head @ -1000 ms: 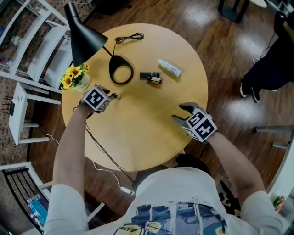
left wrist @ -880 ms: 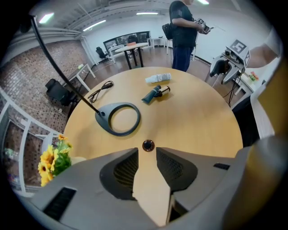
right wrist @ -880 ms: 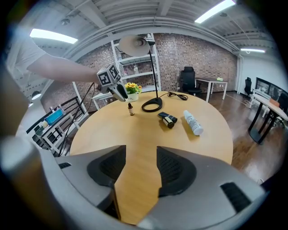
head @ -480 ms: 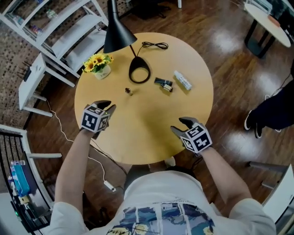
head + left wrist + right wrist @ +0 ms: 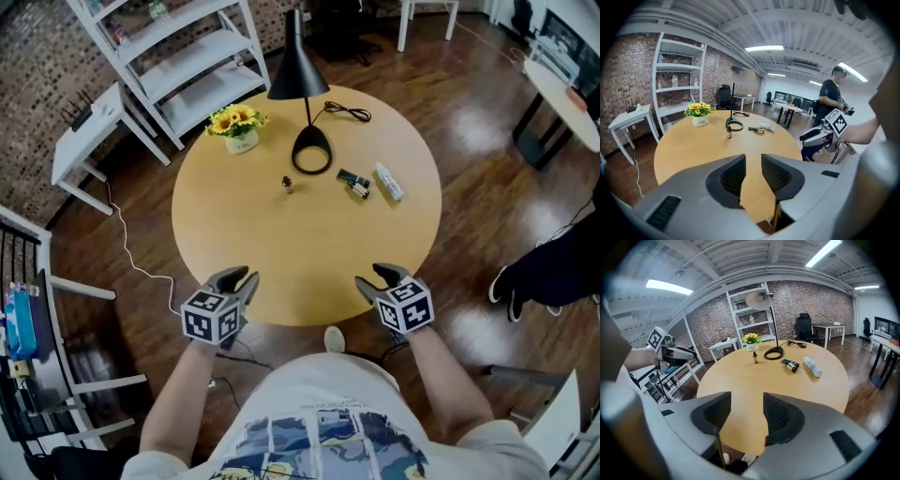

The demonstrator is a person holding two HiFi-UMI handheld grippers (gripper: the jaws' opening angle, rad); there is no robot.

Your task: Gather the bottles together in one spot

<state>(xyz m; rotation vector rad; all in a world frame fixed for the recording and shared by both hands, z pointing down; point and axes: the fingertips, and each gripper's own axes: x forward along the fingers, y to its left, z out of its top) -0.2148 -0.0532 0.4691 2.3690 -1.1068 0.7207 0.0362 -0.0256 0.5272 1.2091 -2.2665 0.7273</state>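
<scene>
Three bottles rest on the far half of the round wooden table [image 5: 234, 234]. A small brown dropper bottle [image 5: 288, 184] [image 5: 729, 132] [image 5: 755, 357] stands upright left of the others. A black bottle [image 5: 353, 182] [image 5: 756, 130] [image 5: 791, 364] and a clear white-capped bottle [image 5: 388, 182] [image 5: 766, 127] [image 5: 812, 366] lie side by side. My left gripper [image 5: 236, 280] [image 5: 753, 161] hovers at the table's near-left edge; its jaws have just been closing and hold nothing. My right gripper [image 5: 377, 278] [image 5: 746, 404] stands open and empty at the near-right edge.
A black lamp's ring base [image 5: 311, 161] sits just behind the bottles, its cord [image 5: 348, 113] trailing back. A pot of yellow flowers [image 5: 237, 126] stands at the far left. White shelving [image 5: 178, 56] and a side table [image 5: 89, 141] flank the left; a person [image 5: 831, 93] stands at the right.
My left gripper has pulled back from the small brown bottle to the table's near edge, leaving it standing. The right gripper has drawn back a little too.
</scene>
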